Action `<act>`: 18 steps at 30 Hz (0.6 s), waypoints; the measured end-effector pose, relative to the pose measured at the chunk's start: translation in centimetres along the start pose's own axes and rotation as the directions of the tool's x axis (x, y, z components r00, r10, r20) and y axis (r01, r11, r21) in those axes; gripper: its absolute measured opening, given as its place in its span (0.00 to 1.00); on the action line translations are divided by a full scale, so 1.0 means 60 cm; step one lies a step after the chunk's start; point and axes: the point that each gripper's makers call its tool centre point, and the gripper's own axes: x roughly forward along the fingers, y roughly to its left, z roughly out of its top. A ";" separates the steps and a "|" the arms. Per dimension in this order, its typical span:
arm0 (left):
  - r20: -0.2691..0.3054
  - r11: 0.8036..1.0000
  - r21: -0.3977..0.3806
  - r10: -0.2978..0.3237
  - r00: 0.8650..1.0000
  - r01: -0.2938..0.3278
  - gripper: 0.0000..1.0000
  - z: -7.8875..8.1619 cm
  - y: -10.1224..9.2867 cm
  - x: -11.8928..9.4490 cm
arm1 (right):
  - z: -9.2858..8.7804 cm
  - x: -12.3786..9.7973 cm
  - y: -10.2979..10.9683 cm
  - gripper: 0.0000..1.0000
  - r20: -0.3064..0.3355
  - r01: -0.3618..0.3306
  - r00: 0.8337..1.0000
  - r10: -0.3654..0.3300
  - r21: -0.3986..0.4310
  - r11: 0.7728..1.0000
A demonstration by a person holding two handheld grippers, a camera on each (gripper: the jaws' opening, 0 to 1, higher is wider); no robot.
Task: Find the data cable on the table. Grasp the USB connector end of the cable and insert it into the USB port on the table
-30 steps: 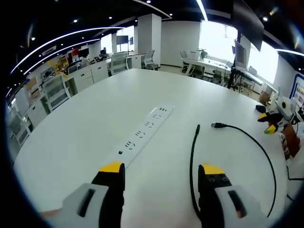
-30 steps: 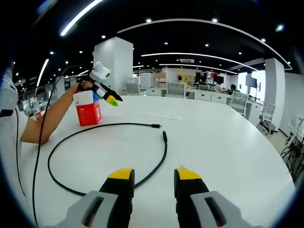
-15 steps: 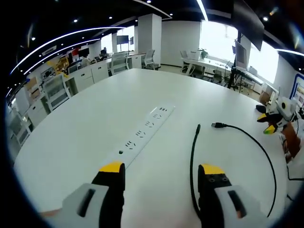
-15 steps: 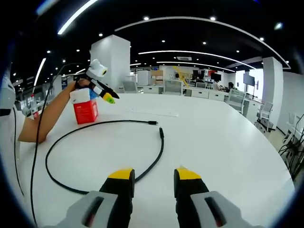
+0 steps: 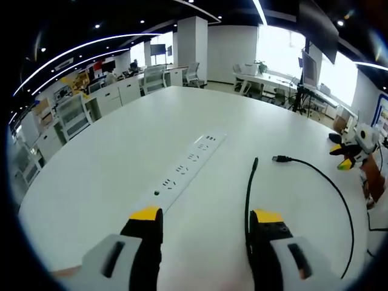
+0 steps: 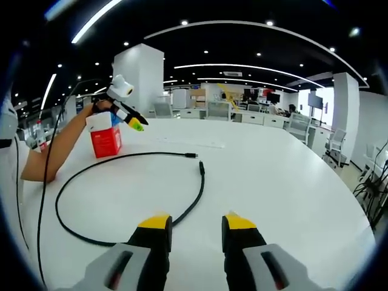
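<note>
Left tool (image 5: pixel 202 219): yellow-tipped grey jaws spread wide, nothing between them, held low over the big round white worktop (image 5: pixel 109 157). Long white power strip (image 5: pixel 182 172) lies flat ahead of the left jaw, running diagonally away; USB port on it too small to make out.

Thin black data cable (image 5: pixel 327 193) lies loose on the worktop in an open loop. In the left gripper view one end (image 5: pixel 254 162) points away just beyond the right jaw, the cable passing close beside that jaw; the metal USB connector end (image 5: pixel 279 159) sits a little further right, apart from the power strip.

Right tool (image 6: pixel 196 223): jaws parted, a moderate gap, empty, hovering over the worktop. In the right gripper view the cable loop (image 6: pixel 66 188) sweeps left of the jaws, its near run passing just ahead of the left jaw tip; both ends lie mid-worktop, well ahead of the tool.

Red-and-white carton (image 6: pixel 104 134) stands upright at far left, next to the person's forearm (image 6: pixel 57 151)
</note>
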 end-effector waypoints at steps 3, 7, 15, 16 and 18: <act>-0.002 1.000 -0.013 0.018 1.000 -0.018 0.54 -0.001 0.005 -0.001 | 0.001 -0.002 -0.004 0.36 0.007 0.007 1.000 -0.007 0.008 1.000; -0.009 0.999 -0.032 0.039 0.999 -0.040 0.54 -0.004 0.011 -0.001 | 0.002 -0.003 -0.006 0.36 0.005 0.011 1.000 -0.011 0.008 1.000; -0.021 0.995 -0.061 0.072 0.997 -0.073 0.54 -0.009 0.017 -0.002 | 0.005 -0.006 -0.014 0.36 0.008 0.023 1.000 -0.023 0.014 1.000; -0.017 0.995 -0.062 0.071 0.997 -0.072 0.54 -0.008 0.016 -0.003 | 0.005 -0.006 -0.015 0.36 0.008 0.024 1.000 -0.024 0.014 1.000; -0.006 0.995 -0.063 0.072 0.997 -0.072 0.55 -0.005 0.017 -0.004 | 0.005 -0.006 -0.015 0.36 0.005 0.024 1.000 -0.024 0.012 1.000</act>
